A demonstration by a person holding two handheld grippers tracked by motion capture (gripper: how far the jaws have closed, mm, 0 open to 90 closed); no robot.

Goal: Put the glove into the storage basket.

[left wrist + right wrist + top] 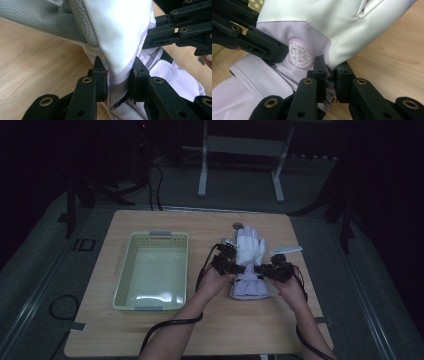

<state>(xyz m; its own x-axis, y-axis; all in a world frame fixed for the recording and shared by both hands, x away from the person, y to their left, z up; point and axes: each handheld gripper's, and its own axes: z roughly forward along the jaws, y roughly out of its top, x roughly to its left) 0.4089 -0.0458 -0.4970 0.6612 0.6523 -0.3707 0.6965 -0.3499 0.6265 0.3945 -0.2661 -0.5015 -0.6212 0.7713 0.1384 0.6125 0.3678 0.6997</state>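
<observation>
On the wooden table (150, 330), your two grippers, left (117, 82) and right (330, 75), pinch one soft white-and-lilac glove (248, 265) beside one slotted plastic basket (152, 270).

A dim lab or test room: 1 light wooden table (150, 330) stands alone on grey carpet (45, 265), black cables (60, 306) trail at lower left, and a white metal frame stand (240, 150) rises at top centre.
</observation>
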